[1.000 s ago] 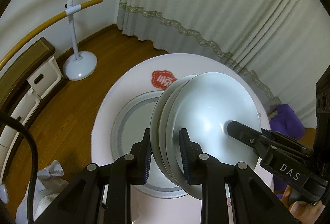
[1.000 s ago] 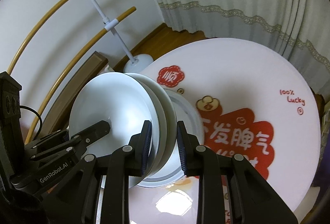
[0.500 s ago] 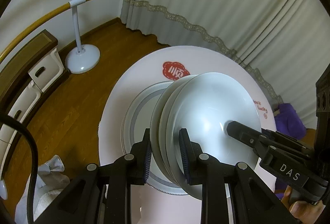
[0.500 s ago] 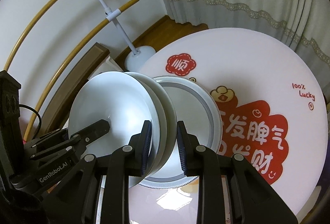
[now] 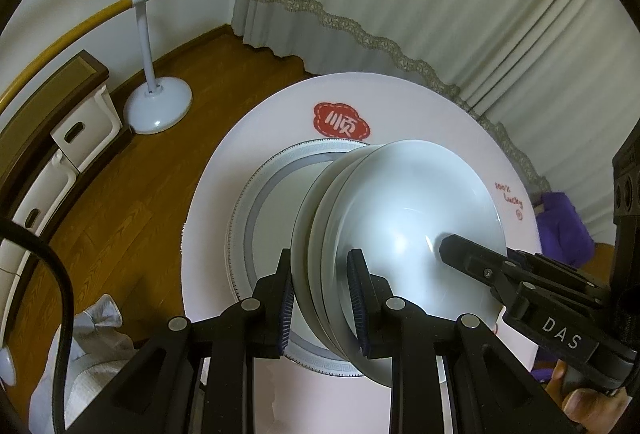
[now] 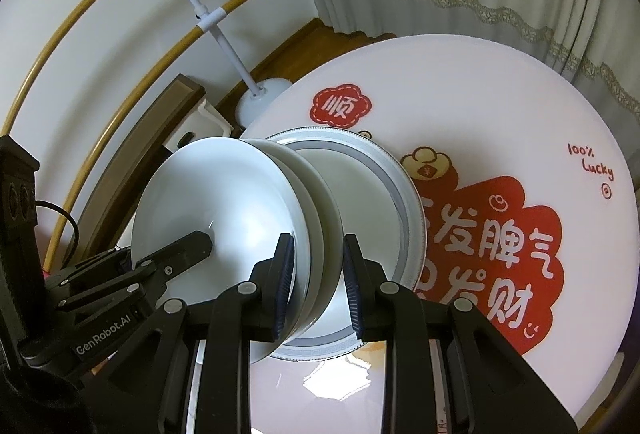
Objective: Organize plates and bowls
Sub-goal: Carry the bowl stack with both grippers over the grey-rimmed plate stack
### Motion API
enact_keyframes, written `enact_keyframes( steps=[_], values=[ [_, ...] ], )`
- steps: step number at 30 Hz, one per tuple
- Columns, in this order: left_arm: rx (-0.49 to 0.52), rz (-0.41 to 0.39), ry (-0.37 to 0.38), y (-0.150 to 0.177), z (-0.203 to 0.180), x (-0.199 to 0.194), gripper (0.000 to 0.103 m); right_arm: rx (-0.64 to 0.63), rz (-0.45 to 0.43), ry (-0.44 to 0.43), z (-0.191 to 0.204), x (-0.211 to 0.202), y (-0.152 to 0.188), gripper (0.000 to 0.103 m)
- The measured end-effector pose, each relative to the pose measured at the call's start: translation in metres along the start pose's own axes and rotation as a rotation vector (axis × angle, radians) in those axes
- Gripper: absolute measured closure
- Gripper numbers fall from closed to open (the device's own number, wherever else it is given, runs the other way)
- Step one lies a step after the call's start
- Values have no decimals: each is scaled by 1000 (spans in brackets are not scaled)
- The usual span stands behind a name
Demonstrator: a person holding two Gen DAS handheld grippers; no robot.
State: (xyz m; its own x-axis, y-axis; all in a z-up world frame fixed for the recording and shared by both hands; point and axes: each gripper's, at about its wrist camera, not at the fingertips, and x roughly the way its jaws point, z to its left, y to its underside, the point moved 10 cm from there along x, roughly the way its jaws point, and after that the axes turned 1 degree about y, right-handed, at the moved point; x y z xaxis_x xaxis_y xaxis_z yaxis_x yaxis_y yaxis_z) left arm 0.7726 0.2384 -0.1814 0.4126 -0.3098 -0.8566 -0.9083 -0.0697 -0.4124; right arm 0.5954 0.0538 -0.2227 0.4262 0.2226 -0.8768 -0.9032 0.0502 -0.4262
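Both grippers (image 5: 320,298) (image 6: 316,286) clamped on stacked plates (image 5: 400,234); person's thumb (image 5: 580,406) only in left view.

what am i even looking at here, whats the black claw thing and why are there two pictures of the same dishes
The black claws are hand-held grippers, not a robot arm: a person holds one in each hand, and each carries a wide-angle camera that looks along its two fingers. That is why there are two pictures, one from each hand.

In the left hand's view, the left gripper is clamped on the rim of a stack of white bowls, held on edge. The right gripper reaches in from the right side.

The right hand's view shows the same stack from the other side, with the right gripper clamped on its rim and the left gripper coming in from the left.

So both hands hold the one stack together. Below it, a large plate with a grey patterned rim lies on a round white table with red printed designs.
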Motion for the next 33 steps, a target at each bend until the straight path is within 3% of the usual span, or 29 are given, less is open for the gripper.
enact_keyframes(
  steps=[33],
  values=[
    [8, 31, -4, 2, -2, 19, 82, 2, 46, 15, -9, 11, 7, 78]
  ],
)
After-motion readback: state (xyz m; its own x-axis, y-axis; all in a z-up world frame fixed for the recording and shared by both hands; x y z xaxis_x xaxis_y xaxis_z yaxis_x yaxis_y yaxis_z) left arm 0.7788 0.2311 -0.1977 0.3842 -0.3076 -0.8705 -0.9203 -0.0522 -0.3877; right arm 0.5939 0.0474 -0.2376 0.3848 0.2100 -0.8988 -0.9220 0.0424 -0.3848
